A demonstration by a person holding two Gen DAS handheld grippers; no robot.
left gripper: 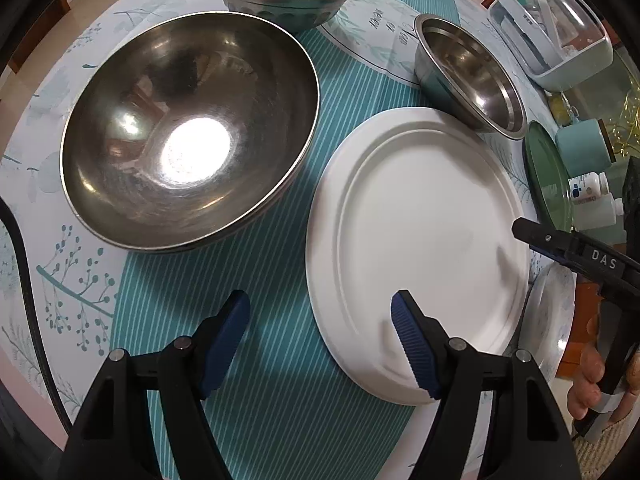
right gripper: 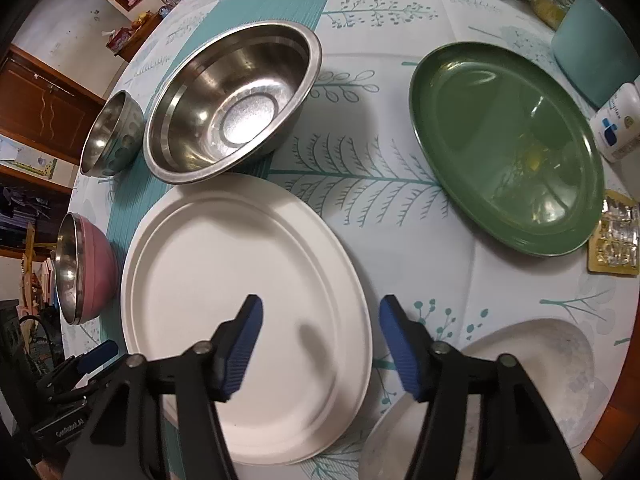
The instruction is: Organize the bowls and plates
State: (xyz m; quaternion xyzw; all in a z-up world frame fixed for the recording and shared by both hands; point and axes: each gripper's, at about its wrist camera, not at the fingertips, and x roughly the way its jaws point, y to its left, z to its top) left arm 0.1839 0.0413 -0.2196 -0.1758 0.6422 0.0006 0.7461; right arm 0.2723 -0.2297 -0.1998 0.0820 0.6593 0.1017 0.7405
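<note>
Bare cloth lies between my white plate [right gripper: 240, 288] and green plate [right gripper: 504, 144]; steel bowls [right gripper: 232, 100] crowd behind.

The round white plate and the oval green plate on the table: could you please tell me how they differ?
The round white plate is matte, while the oval green plate is glossy and mirrors the room. The white plate has a raised ring inside its rim; the green plate's inside is smooth. The white plate lies partly on the teal striped runner; the green plate lies beside it. Both are empty and lie flat.
</note>
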